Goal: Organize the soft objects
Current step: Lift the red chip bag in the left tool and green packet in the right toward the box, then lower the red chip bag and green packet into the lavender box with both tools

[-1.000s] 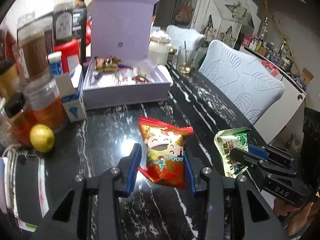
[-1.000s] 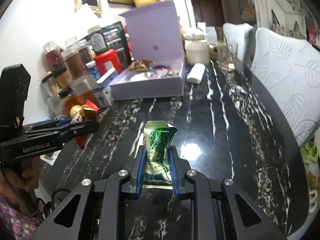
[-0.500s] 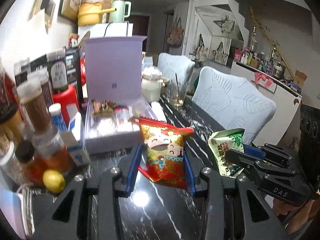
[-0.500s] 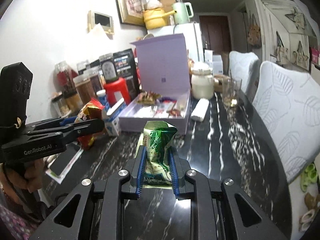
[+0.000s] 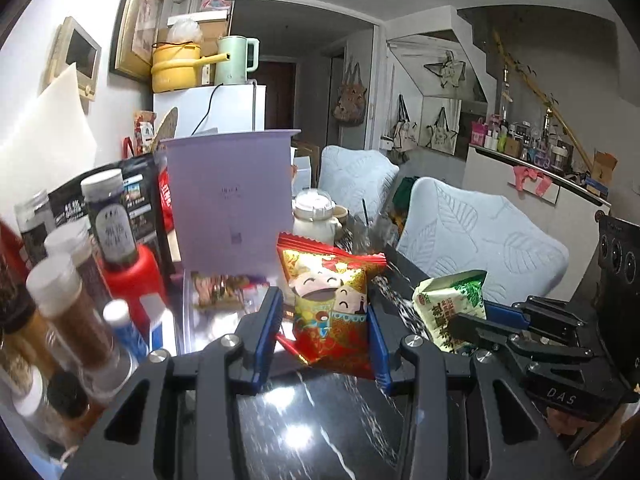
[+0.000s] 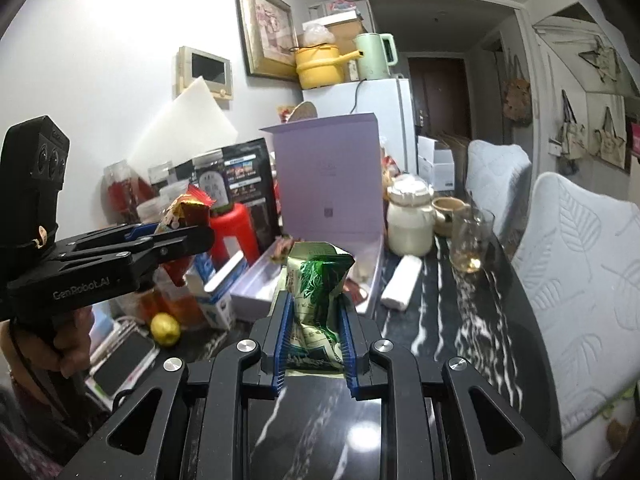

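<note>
Left gripper clamped the red snack packet, held above the tabletop. Right gripper pinched the green snack packet. Purple gift box sat open at 12 o'clock; best to lower both gently and release inside its tray.

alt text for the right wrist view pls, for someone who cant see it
The right gripper is shut on a green snack packet held above a black marble table, facing an open lilac box. At left, the left gripper holds a red snack packet near jars and a lemon.
</note>
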### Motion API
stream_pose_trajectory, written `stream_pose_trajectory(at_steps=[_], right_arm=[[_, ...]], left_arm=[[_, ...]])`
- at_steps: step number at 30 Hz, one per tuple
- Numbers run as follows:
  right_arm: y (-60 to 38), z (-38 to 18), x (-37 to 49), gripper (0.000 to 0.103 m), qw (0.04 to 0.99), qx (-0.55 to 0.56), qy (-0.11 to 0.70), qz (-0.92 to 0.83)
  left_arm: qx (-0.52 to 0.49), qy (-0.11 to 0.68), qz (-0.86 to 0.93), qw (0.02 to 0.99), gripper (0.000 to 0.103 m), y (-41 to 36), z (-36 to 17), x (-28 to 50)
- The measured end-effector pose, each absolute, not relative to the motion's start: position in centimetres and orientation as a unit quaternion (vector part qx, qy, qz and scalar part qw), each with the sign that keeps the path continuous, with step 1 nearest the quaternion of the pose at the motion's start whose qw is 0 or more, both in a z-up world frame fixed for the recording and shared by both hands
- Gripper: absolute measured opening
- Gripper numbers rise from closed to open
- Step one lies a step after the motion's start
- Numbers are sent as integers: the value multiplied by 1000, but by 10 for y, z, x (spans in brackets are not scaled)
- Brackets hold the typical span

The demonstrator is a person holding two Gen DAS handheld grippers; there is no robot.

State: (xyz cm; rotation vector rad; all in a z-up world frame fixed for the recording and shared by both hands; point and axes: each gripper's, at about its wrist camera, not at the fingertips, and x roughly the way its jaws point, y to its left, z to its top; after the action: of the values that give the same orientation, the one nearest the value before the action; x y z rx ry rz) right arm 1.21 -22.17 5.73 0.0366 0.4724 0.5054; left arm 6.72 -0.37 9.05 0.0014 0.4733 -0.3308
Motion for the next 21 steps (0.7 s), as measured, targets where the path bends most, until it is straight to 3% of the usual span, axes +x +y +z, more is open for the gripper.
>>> stream_pose_trajectory(at_steps=[21], right_arm=[[-194,81,149,22,938,13,202,282]], left_arm=[[9,206,-120,971,40,16,111,196]])
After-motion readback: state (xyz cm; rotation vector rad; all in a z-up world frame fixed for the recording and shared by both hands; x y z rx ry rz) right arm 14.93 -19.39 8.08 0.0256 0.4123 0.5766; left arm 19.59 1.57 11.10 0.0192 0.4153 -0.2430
